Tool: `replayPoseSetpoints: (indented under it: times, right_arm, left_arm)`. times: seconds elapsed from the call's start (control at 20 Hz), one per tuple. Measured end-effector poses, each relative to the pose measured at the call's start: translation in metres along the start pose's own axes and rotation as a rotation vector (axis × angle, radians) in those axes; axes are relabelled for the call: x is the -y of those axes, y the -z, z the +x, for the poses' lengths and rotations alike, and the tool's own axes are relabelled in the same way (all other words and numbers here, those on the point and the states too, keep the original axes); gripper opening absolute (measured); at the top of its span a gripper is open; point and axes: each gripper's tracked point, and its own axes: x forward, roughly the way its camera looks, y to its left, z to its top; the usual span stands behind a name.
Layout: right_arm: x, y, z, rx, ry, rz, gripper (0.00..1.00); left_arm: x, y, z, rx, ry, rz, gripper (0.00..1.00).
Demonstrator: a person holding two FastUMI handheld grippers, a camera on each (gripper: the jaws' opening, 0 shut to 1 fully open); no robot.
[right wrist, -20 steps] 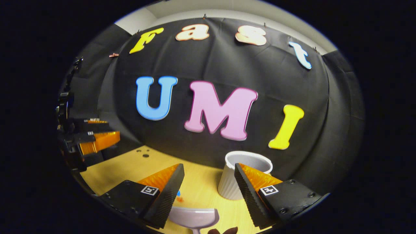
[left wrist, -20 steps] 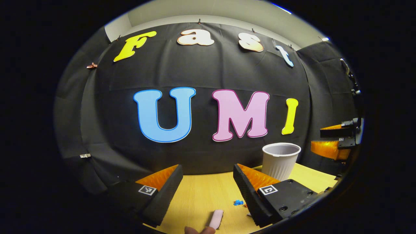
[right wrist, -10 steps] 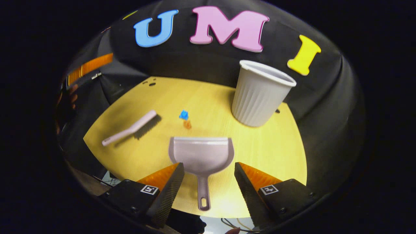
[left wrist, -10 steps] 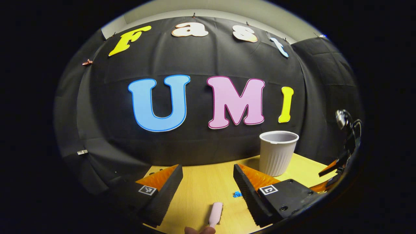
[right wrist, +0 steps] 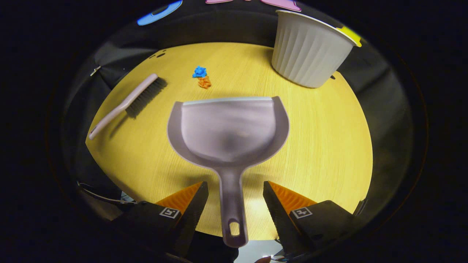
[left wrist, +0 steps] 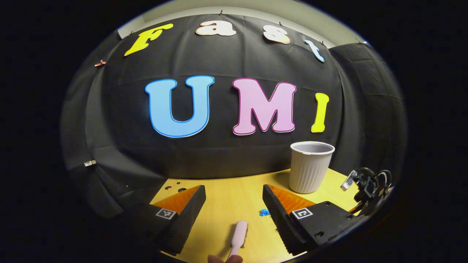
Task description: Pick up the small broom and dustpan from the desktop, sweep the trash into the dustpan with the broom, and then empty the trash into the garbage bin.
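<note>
- Left gripper view: the left gripper [left wrist: 234, 210] hangs spread wide above the near edge of the pale wood-grain worktop [left wrist: 226, 204], grasping nothing.
- The small broom [left wrist: 237, 235], smooth pale plastic, lies between the fingers, long axis running toward the far edge.
- A ribbed, tapered garbage bin [left wrist: 310, 167] stands upright by the far right edge; blue trash [left wrist: 263, 212] lies nearer.
- Right gripper view: the right gripper [right wrist: 234, 204] is released, fingers either side of the handle of the dustpan [right wrist: 228, 133] without touching it.
- The dustpan is a smooth scoop, mouth toward the far edge, handle toward the near edge.
</note>
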Motion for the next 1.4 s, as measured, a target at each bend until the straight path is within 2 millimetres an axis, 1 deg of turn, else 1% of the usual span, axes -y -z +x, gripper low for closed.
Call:
replayPoseSetpoints:
  times: [0.15, 0.25, 0.4, 0.5, 0.55, 0.6, 0.65, 0.7, 0.75, 0.8, 0.85, 0.95, 1.0, 1.05, 1.15, 1.25, 1.3, 1.35, 1.4]
  right_arm:
    - [-0.008, 0.008, 0.017, -0.068, -0.025, 0.034, 0.93]
    - [-0.010, 0.007, 0.026, -0.083, -0.026, 0.039, 0.90]
    - [-0.010, -0.004, 0.030, -0.074, -0.020, 0.014, 0.82]
    - [-0.009, -0.013, 0.034, -0.060, -0.015, 0.026, 0.80]
    - [-0.009, -0.013, 0.035, -0.062, -0.012, 0.030, 0.64]
    - [-0.009, -0.015, 0.036, -0.050, -0.012, 0.038, 0.41]
    - [-0.010, -0.015, 0.037, -0.040, -0.012, 0.034, 0.42]
    - [-0.011, -0.017, 0.039, -0.023, -0.014, 0.022, 0.31]
    - [-0.012, -0.019, 0.039, -0.011, -0.016, 0.019, 0.30]
    - [-0.011, -0.018, 0.038, -0.002, -0.022, 0.016, 0.38]
    - [-0.012, -0.015, 0.037, -0.005, -0.033, 0.011, 0.30]
    - [-0.008, -0.016, 0.037, 0.008, -0.028, -0.012, 0.44]
    - [-0.008, -0.017, 0.036, 0.016, -0.028, -0.013, 0.29]
    - [-0.009, -0.018, 0.034, 0.028, -0.033, -0.006, 0.36]
    - [-0.005, -0.020, 0.030, 0.031, -0.019, -0.022, 0.36]
    - [0.005, -0.023, 0.023, 0.035, -0.004, -0.048, 0.36]
    - [0.009, -0.021, 0.012, 0.040, -0.006, -0.051, 0.36]
    - [0.013, -0.021, 0.005, 0.043, -0.010, -0.049, 0.36]
    - [0.014, -0.021, 0.003, 0.047, -0.011, -0.050, 0.36]
  left_arm:
    - [0.004, 0.003, 0.013, -0.002, 0.018, 0.002, 0.99]
    - [0.004, 0.001, 0.018, 0.007, 0.019, 0.006, 0.99]
    - [0.004, 0.007, 0.023, -0.004, 0.025, 0.016, 0.99]
    - [-0.004, 0.010, 0.021, -0.007, 0.011, 0.027, 0.99]
    - [-0.009, 0.014, 0.019, -0.012, 0.004, 0.031, 0.99]
    - [-0.014, 0.017, 0.015, -0.017, -0.005, 0.038, 0.99]
    - [-0.019, 0.022, 0.013, -0.020, -0.015, 0.047, 0.99]
    - [-0.023, 0.027, 0.011, -0.036, -0.018, 0.059, 0.99]
    - [-0.028, 0.033, 0.009, -0.049, -0.027, 0.074, 0.99]
    - [-0.032, 0.037, 0.005, -0.062, -0.035, 0.085, 0.99]
    - [-0.036, 0.044, 0.004, -0.078, -0.038, 0.091, 0.99]
    - [-0.040, 0.057, 0.004, -0.122, -0.033, 0.093, 0.99]
    - [-0.040, 0.063, 0.004, -0.148, -0.022, 0.093, 0.99]
    - [-0.038, 0.071, 0.005, -0.176, -0.006, 0.091, 0.99]
    - [-0.033, 0.098, 0.006, -0.267, 0.039, 0.093, 0.99]
    - [-0.028, 0.124, 0.007, -0.348, 0.069, 0.094, 0.99]
    - [-0.027, 0.136, 0.006, -0.392, 0.082, 0.094, 0.99]
    - [-0.026, 0.150, 0.006, -0.444, 0.094, 0.097, 0.99]
    - [-0.027, 0.166, 0.006, -0.498, 0.108, 0.103, 0.99]
